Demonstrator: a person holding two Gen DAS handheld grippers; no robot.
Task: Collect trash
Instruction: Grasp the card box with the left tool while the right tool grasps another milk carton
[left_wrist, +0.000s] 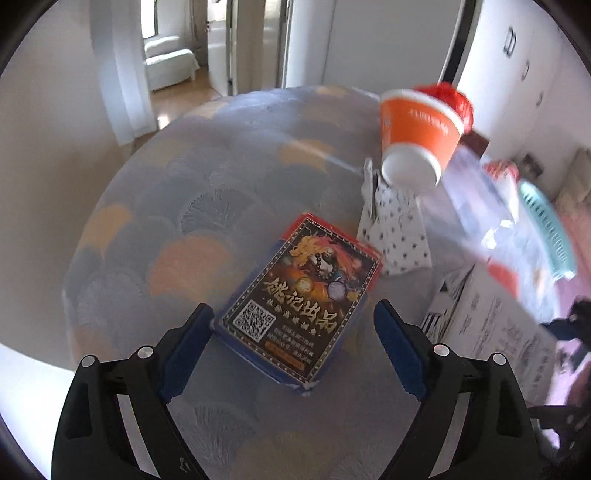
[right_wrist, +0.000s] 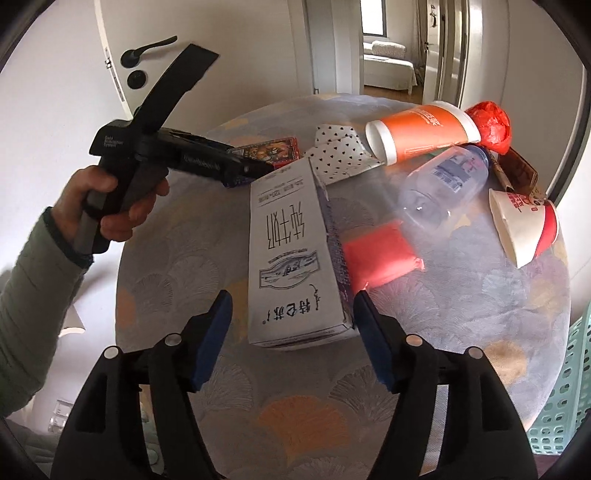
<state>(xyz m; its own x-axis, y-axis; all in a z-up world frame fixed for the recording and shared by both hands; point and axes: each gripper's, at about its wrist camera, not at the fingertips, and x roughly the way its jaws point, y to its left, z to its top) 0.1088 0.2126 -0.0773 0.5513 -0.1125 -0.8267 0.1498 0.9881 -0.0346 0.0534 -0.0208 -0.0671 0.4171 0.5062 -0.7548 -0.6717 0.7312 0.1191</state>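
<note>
While the trash all sits on the patterned round table (right_wrist: 480, 350), nothing shows as collected yet — by my reading the task is near its start. Nearest the right gripper (right_wrist: 291, 339) lies a white milk carton (right_wrist: 291, 254) flat on the table, its near end between the spread blue pads; they stand beside it without pressing, so nothing is pinched. The left gripper (left_wrist: 295, 343) is likewise spread wide, straddling the near end of a dark card box (left_wrist: 299, 295) with a dragon print, pads clear of it. Both look poised to close on their boxes, which I judge to be the step in hand.

Outward from there, plenty remains: a red pouch (right_wrist: 380, 254) touching the carton's right side, a clear plastic bottle (right_wrist: 443, 184) on its side, an orange cup (right_wrist: 421, 131) tipped over, a dotted paper wrapper (right_wrist: 340, 151), a crumpled red bag (right_wrist: 493, 123) and a red-and-white paper cup (right_wrist: 524, 225) near the table edge.

A teal basket (right_wrist: 569, 387) shows at the right edge, cut off — likely the bin, though its inside is hidden, so whether anything is already in it cannot be told. In the left wrist view the right side is smeared by motion blur, and the bottle there is hard to make out. A brown thing behind the red bag is too obscured to name.
</note>
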